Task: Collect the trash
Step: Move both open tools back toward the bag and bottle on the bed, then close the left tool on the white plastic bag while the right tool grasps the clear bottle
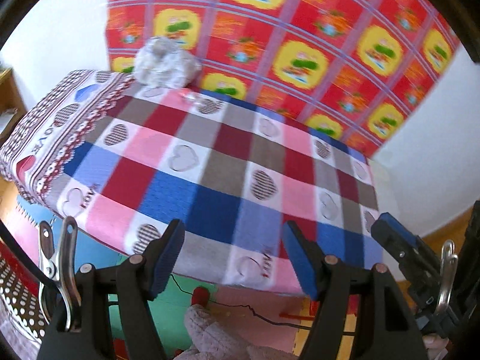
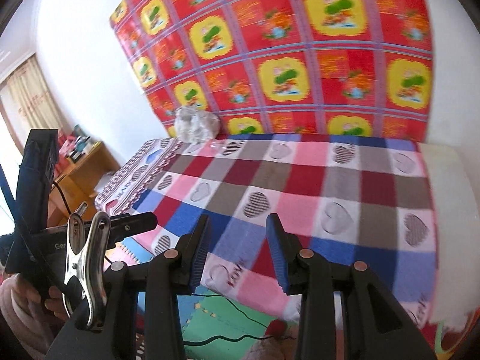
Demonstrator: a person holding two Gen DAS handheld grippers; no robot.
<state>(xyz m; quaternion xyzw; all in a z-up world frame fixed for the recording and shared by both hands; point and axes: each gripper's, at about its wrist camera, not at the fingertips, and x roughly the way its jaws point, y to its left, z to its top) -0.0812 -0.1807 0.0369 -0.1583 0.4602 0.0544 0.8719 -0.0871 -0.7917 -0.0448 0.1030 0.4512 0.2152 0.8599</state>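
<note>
Crumpled wrapper [image 1: 166, 63] sits on checked bedspread [image 1: 210, 162] — both grippers empty.

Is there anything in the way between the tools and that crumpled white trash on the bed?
Nothing visible. Only bare blanket lies between both open tools and the trash at the far corner.

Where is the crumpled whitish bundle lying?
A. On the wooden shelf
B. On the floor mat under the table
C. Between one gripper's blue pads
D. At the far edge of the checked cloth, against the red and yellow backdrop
D: the crumpled bundle sits at the checked cloth's far edge, against the red and yellow backdrop.
</note>
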